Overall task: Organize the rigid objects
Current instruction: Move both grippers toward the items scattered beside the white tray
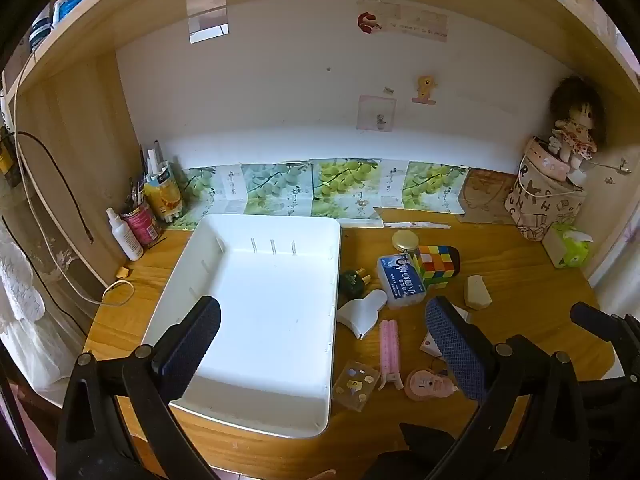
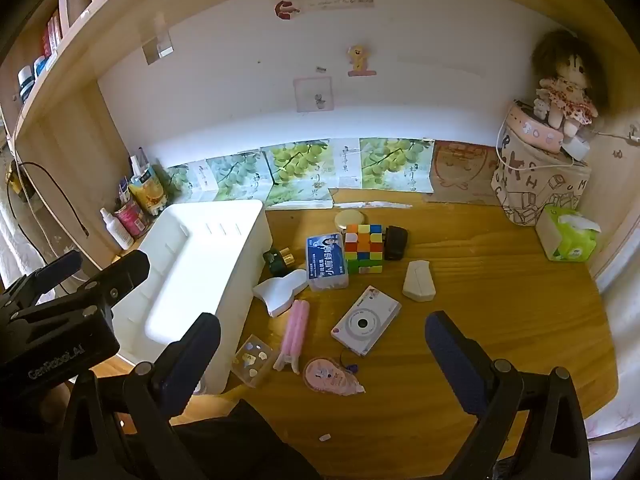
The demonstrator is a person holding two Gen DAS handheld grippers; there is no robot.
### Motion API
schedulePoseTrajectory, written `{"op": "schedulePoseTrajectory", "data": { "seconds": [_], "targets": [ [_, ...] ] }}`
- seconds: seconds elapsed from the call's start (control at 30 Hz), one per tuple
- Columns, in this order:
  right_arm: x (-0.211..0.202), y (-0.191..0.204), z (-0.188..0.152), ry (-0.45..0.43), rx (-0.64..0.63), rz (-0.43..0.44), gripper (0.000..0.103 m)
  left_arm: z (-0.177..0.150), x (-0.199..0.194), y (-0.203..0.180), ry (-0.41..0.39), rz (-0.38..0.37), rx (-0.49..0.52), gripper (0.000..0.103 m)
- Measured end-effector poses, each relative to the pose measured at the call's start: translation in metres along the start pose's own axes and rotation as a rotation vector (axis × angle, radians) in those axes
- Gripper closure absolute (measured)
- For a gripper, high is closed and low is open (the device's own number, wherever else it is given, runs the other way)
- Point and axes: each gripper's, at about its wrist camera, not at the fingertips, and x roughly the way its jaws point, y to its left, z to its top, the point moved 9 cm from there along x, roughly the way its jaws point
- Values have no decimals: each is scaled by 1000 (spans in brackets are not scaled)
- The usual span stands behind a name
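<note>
An empty white tray (image 1: 200, 264) (image 2: 244, 256) sits on the left of the wooden desk. To its right lie a colour cube (image 1: 434, 266) (image 2: 364, 248), a blue-labelled box (image 1: 402, 280) (image 2: 326, 262), a white instant camera (image 2: 366, 320), pink rollers (image 1: 389, 344) (image 2: 296, 330), a clear small case (image 1: 356, 384) (image 2: 254, 360), a pink face-shaped piece (image 1: 428, 384) (image 2: 330, 376), a white heart-shaped piece (image 1: 362, 312) (image 2: 280, 290) and a cream block (image 1: 477, 292) (image 2: 418, 280). My left gripper (image 1: 322, 344) hangs open over the tray's right edge. My right gripper (image 2: 322, 354) is open above the camera and rollers.
Cans, a spray bottle (image 1: 125, 236) and pens crowd the back left corner. A printed fabric bag (image 2: 540, 184) with a doll (image 2: 566, 80) on top and a green tissue box (image 2: 568, 236) stand at the back right. A shelf runs overhead. A dark plug (image 1: 354, 280) lies beside the tray.
</note>
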Motion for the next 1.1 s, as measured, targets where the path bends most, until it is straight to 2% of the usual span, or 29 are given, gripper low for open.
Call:
{"op": "schedulePoseTrajectory", "data": {
  "seconds": [0.37,0.73,0.93,1.0,1.1],
  "targets": [
    [-2,4,5,-22,-9,-41,1,4,4,-3,21,-81,0,1],
    [-15,19,6,-107,-34,-109,1,-1,9,5,31,-175,42,1],
    [-21,25,2,-108,-30,-114,1,-2,8,4,39,-220,55,1],
    [-25,25,2,-121,-45,-120,1,-3,10,4,49,-212,66,1],
    [-33,25,4,-154,-18,-67,1,-8,13,2,72,-204,76,1]
  ]
}}
